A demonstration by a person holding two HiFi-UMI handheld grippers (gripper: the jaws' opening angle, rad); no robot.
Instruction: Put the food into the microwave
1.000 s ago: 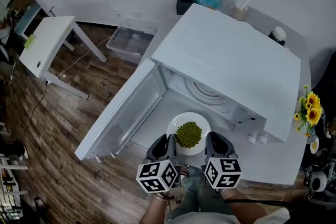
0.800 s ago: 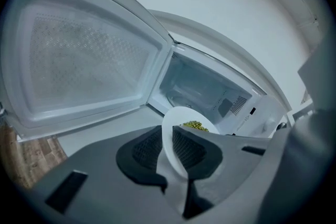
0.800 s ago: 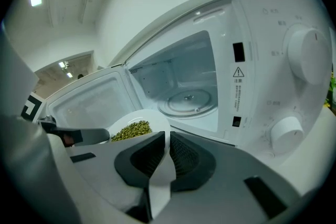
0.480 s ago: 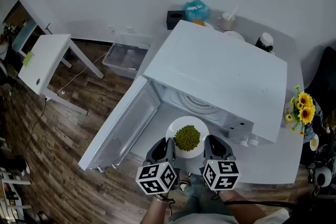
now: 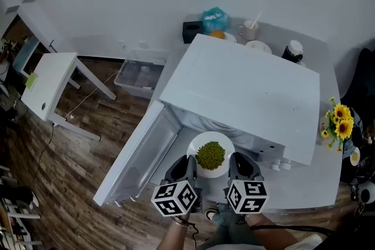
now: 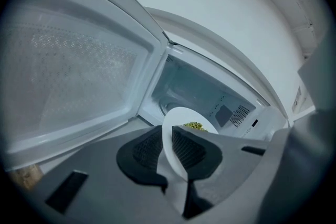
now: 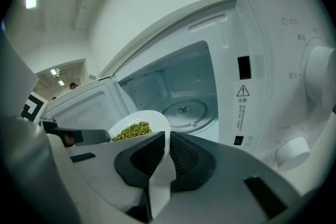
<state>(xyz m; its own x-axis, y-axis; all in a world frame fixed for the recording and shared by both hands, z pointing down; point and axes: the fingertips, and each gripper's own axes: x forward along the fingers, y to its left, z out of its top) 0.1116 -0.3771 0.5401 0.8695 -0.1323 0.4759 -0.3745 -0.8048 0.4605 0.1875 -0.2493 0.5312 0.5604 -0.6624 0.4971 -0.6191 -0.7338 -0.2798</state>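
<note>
White plate: at the microwave mouth (door open), not yet inside
Left gripper, right gripper: both clamped on its rim

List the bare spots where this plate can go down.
Bare: the glass turntable inside the microwave, between the open door on the left and control panel on the right. The microwave's flat top is bare too. Crowded: the counter behind it, with blue bag, cup and jar; sunflowers at its right end.
</note>
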